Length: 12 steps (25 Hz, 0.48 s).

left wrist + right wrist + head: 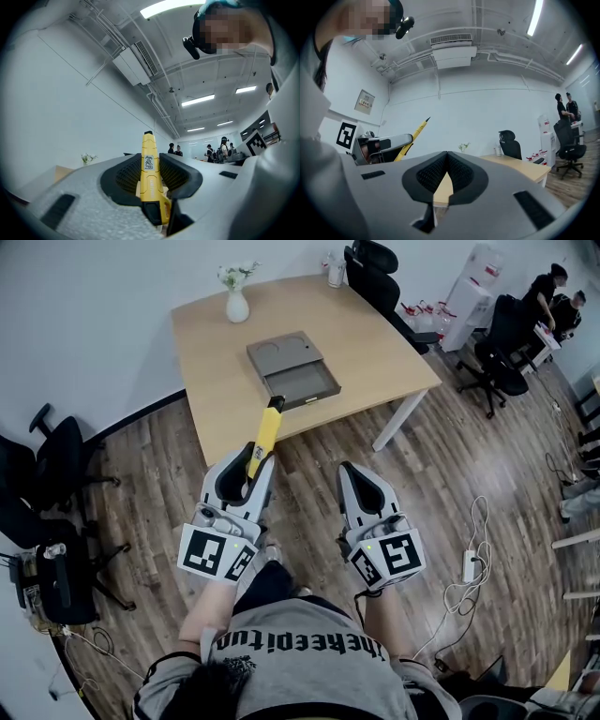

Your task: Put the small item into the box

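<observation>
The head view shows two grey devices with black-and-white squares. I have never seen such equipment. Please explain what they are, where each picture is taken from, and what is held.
They are two-jaw grippers, one in each hand of a person; the squares are markers on them. The head view looks down from a camera on the person's head. The other two views come from cameras on the grippers, looking along the jaws. The left gripper is shut on a yellow tool. The right gripper is shut and empty. Ahead stands a wooden table with an open grey box and a white vase.
</observation>
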### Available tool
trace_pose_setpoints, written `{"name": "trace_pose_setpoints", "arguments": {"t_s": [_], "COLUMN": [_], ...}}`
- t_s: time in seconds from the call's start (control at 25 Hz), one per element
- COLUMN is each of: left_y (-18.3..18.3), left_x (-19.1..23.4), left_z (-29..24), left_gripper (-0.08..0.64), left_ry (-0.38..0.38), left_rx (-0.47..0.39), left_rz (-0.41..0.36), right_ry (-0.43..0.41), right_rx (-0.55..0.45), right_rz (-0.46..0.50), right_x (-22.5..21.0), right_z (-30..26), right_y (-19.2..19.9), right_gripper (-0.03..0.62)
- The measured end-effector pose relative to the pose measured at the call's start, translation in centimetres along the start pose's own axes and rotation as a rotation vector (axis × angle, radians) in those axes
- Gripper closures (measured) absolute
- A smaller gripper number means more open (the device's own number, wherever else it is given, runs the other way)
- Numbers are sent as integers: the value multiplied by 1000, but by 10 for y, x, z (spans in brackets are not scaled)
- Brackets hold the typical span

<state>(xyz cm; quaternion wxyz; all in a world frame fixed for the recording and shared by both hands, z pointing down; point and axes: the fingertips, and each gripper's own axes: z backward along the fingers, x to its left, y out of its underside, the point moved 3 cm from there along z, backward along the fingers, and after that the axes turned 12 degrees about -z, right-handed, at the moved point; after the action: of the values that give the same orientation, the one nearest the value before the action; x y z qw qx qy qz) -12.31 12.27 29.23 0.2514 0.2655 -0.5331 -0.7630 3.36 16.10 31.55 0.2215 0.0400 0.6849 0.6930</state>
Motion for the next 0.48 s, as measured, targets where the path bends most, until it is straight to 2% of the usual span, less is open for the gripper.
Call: {"name": "trace_pose_setpoints", "arguments": {"t_s": [0.48], "left_y": [20], "left_x": [59], "left_z": [-56], "left_gripper": [432], "left_ry": [46], "left_rx": [-20], "left_rz": [10], "right_ry": [42], "right_rx": [-20], "right_rz": [9], "right_x": [-22], "right_z": [-75], "right_y": [-6], "right_gripper": [584]}}
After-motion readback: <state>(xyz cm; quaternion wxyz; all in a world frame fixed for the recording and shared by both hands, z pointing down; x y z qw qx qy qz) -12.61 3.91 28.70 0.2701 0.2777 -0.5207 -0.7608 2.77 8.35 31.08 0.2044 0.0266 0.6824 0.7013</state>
